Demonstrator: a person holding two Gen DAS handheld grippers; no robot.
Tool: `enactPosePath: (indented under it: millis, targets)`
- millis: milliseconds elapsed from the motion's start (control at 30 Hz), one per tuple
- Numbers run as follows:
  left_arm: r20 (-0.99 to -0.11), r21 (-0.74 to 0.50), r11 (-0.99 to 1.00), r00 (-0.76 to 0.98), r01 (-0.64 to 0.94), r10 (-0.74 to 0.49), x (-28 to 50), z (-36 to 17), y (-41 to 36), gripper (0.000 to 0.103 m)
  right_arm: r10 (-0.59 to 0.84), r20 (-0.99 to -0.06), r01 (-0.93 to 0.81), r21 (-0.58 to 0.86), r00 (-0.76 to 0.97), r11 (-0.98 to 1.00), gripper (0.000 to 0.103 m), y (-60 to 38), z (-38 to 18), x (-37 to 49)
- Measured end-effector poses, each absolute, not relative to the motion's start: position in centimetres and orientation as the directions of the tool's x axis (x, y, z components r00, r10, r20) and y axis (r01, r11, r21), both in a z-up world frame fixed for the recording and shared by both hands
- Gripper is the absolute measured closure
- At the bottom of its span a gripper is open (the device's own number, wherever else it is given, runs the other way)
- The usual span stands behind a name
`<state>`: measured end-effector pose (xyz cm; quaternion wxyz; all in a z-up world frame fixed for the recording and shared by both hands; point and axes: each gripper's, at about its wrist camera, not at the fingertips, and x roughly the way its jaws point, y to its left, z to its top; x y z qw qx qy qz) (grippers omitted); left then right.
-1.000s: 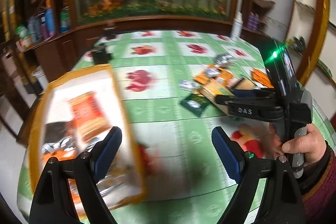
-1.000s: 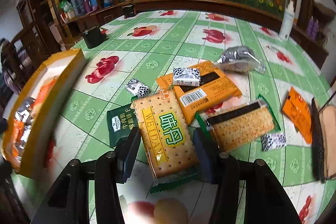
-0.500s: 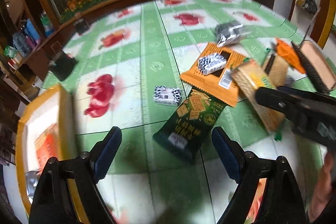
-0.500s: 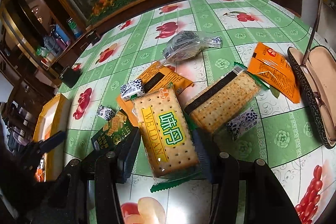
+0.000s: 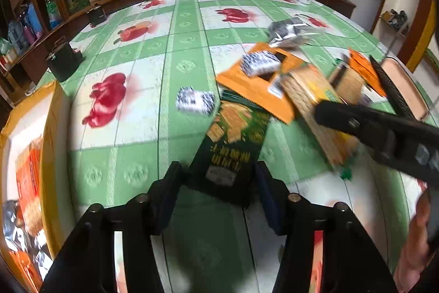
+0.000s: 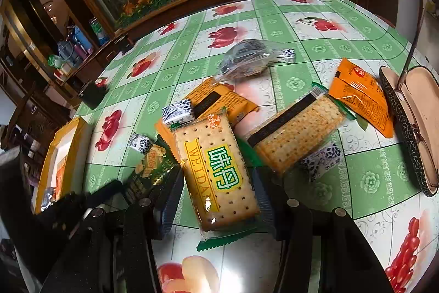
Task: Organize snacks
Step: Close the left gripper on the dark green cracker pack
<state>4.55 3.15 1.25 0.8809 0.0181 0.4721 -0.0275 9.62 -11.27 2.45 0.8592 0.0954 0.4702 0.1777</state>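
Note:
A dark green snack pack (image 5: pixel 233 139) lies flat on the green checked tablecloth. Its near end sits between the fingers of my left gripper (image 5: pixel 216 183), whose jaws are closing; the pads stand at its edges and a thin gap still shows on the left. My right gripper (image 6: pixel 219 199) is shut on a WEIDA cracker pack (image 6: pixel 216 172), holding it by the sides just above the table. In the left wrist view that gripper shows as a black bar at the right, with the cracker pack (image 5: pixel 315 111) ahead of it. A yellow box (image 5: pixel 52 128) holding snacks stands at the left.
An orange pack (image 6: pixel 219 98), a second cracker pack (image 6: pixel 296 133), a small orange pack (image 6: pixel 359 98), a silver bag (image 6: pixel 247 59) and black-and-white candies (image 5: pixel 194 100) lie around. An open glasses case (image 6: pixel 411 122) sits at the right, a black box (image 5: pixel 64 62) far left.
My left gripper swung from over the yellow box rightward and down to the dark green pack, and its jaws have narrowed around it. The right gripper keeps hold of the cracker pack.

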Motion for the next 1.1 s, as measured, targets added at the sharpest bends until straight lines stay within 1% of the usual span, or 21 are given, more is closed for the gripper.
enactPosePath:
  millis: [100,167,200,233,333,367,400,467,500,667,767,900,1100]
  targets:
    - [-0.837,0.001,0.997,0.546,0.078,-0.042,4.1,1.4,2.8,0.050,0.389,-0.780,-0.222,0.320,0.491,0.921,0.047,-11.0,2.3,9.6]
    - [-0.837,0.012,0.998,0.547,0.059,-0.022,4.5,1.4,2.9,0.037,0.388,-0.780,-0.222,0.319,0.491,0.921,0.047,-11.0,2.3,9.6]
    - [-0.837,0.025,0.999,0.547,0.041,-0.001,5.0,1.4,3.0,0.026,0.389,-0.780,-0.221,0.321,0.490,0.921,0.047,-11.0,2.3,9.6]
    - [-0.833,0.035,0.999,0.554,0.027,0.015,5.3,1.4,3.1,0.025,0.390,-0.780,-0.221,0.321,0.490,0.921,0.047,-11.0,2.3,9.6]
    - [-0.826,0.039,0.999,0.563,0.034,0.013,6.4,1.3,3.0,0.026,0.389,-0.780,-0.221,0.320,0.490,0.921,0.047,-11.0,2.3,9.6]
    - [-0.827,0.043,0.998,0.563,0.041,0.012,6.6,1.1,2.8,0.026,0.389,-0.780,-0.222,0.320,0.490,0.921,0.047,-11.0,2.3,9.6]
    - [-0.824,0.033,0.998,0.567,0.047,0.000,6.6,0.9,2.9,0.029,0.389,-0.780,-0.222,0.320,0.490,0.921,0.047,-11.0,2.3,9.6]
    - [-0.813,0.007,0.998,0.582,0.059,-0.029,6.3,0.9,3.0,0.039,0.390,-0.780,-0.222,0.321,0.490,0.921,0.047,-11.0,2.3,9.6]
    - [-0.808,0.009,0.998,0.589,0.061,-0.029,6.2,1.1,3.1,0.055,0.390,-0.780,-0.224,0.319,0.490,0.921,0.047,-10.9,2.3,9.6]
    - [-0.796,0.000,0.999,0.605,0.033,-0.020,5.2,1.1,4.2,0.057,0.387,-0.781,-0.248,0.301,0.490,0.921,0.047,-10.2,2.4,9.2]
    - [-0.797,-0.030,0.999,0.604,0.009,-0.030,4.2,1.2,5.3,0.057,0.400,-0.780,-0.279,0.296,0.481,0.914,0.047,-9.5,2.5,8.7]
    - [-0.794,0.005,1.000,0.607,-0.016,0.013,3.8,1.0,5.7,0.057,0.407,-0.787,-0.331,0.273,0.464,0.903,0.047,-8.0,2.3,8.1]
    - [-0.785,0.023,1.000,0.619,-0.016,0.028,3.7,0.9,5.6,0.056,0.379,-0.797,-0.344,0.229,0.471,0.911,0.047,-7.5,2.1,8.0]
